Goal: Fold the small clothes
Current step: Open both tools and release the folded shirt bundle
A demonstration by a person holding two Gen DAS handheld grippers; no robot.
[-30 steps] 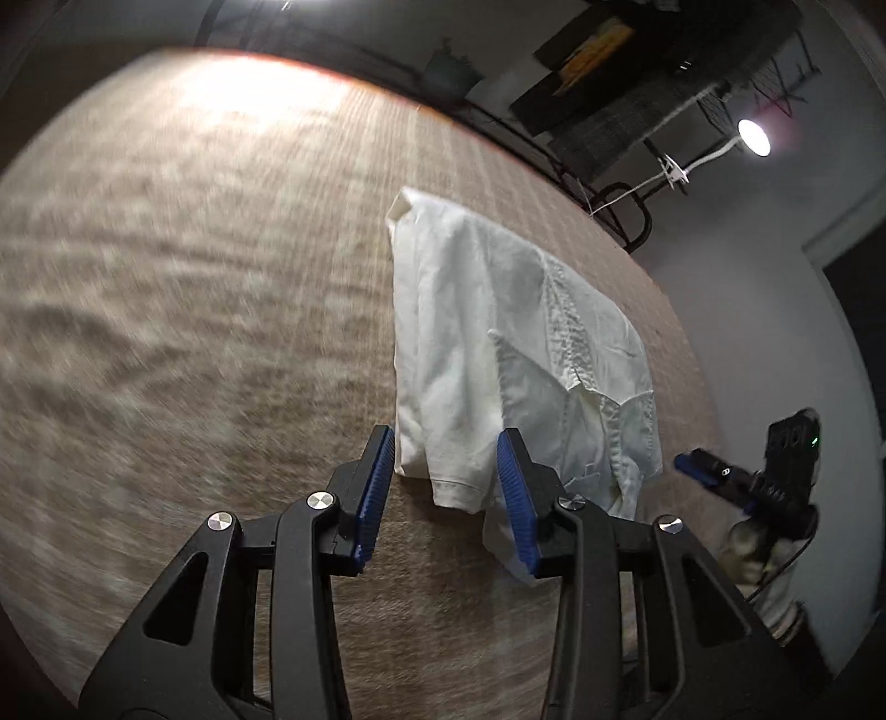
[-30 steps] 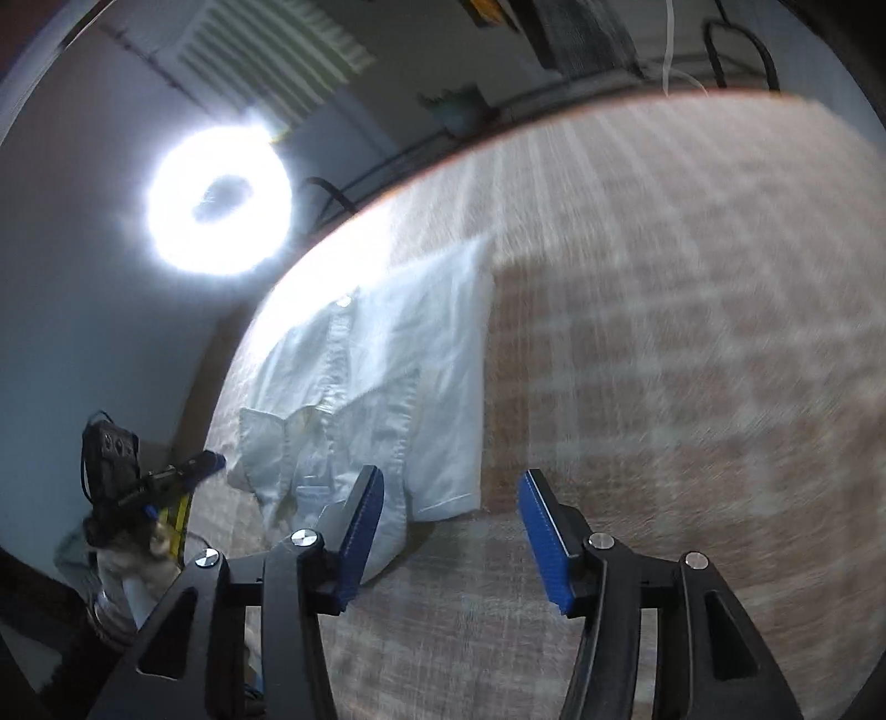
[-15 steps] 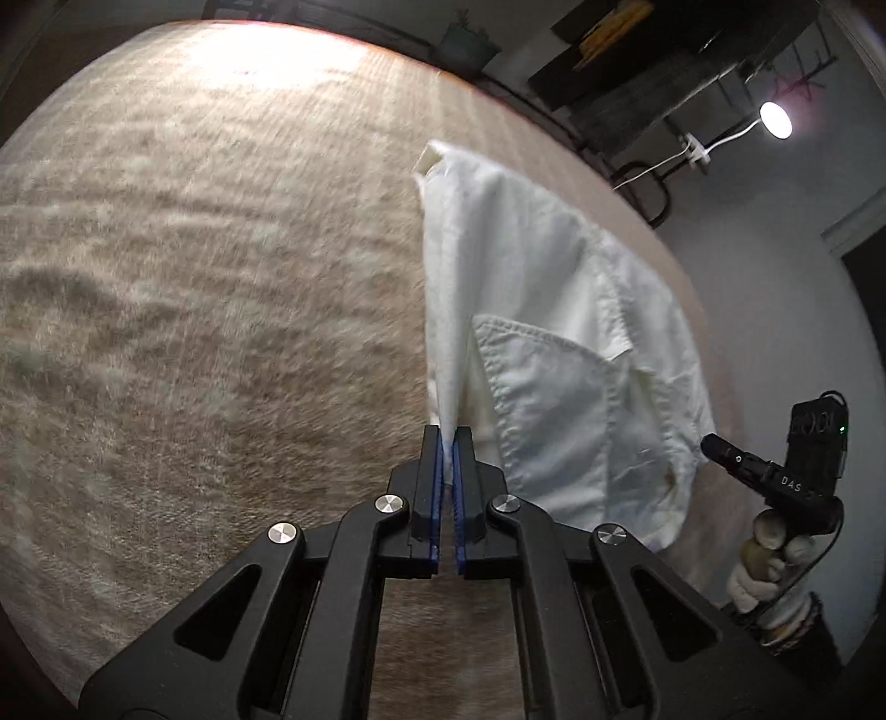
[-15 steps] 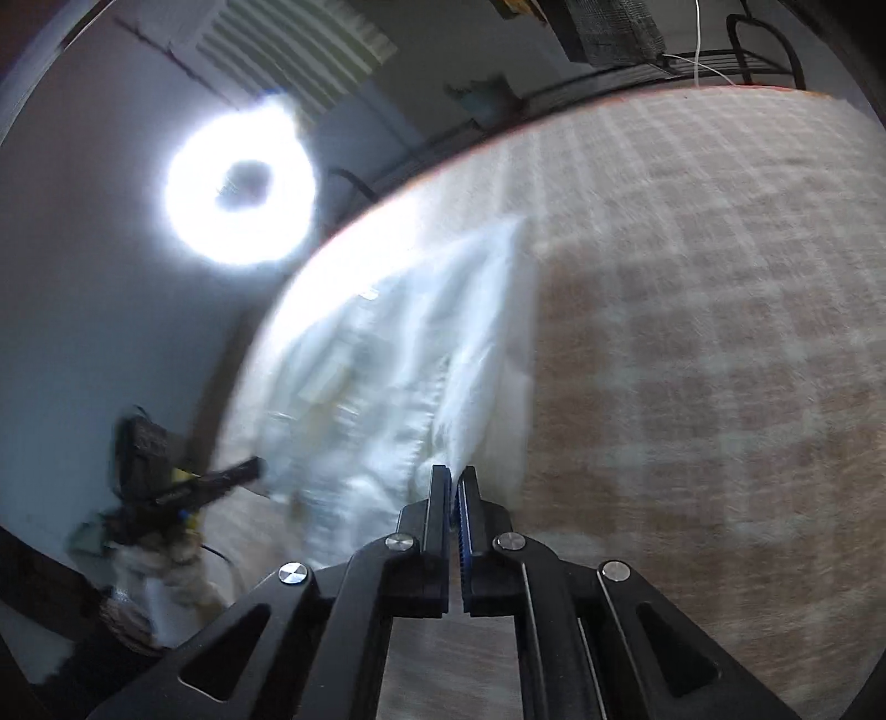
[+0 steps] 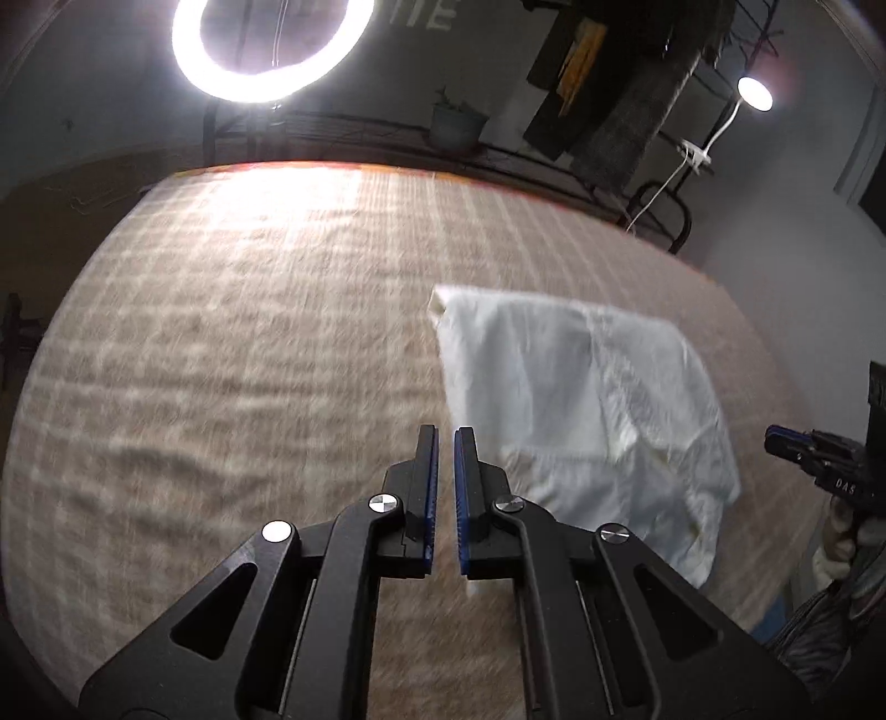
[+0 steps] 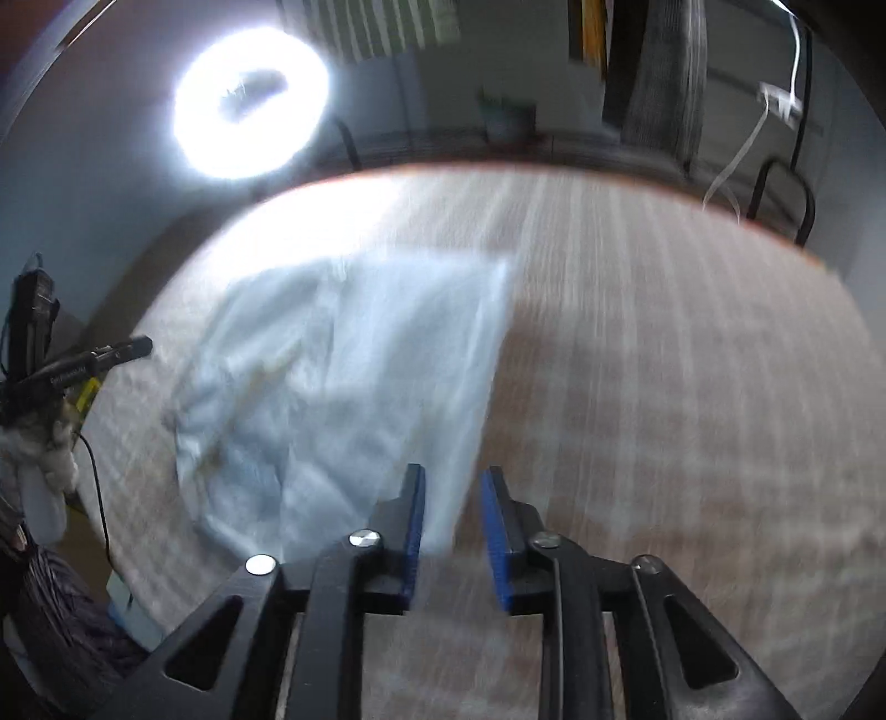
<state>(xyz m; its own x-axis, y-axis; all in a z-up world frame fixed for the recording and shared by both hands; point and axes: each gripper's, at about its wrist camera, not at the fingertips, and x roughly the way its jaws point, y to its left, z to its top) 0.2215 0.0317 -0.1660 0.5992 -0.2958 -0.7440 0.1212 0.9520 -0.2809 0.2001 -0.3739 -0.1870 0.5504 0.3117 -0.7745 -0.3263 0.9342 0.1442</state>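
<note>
A white shirt lies folded on the brown checked tablecloth, to the right of my left gripper. That gripper is shut, with only a thin slit between its blue pads and no cloth in it, and it hovers just off the shirt's left edge. In the right wrist view the shirt spreads to the left, blurred. My right gripper has its jaws opening. The shirt's near corner shows in the gap between them, and the pads do not press on it. Each view shows the other gripper's tip at its side edge.
A bright ring light and a small lamp shine from behind the table's far edge. A plant pot and dark hanging cloths stand on a rack there. A gloved hand is at the right edge.
A second ago both grippers stood open at the shirt's near hem, then both shut on it. Now the cloth is out of both grips, the right jaws part, and both views have tilted upward.
</note>
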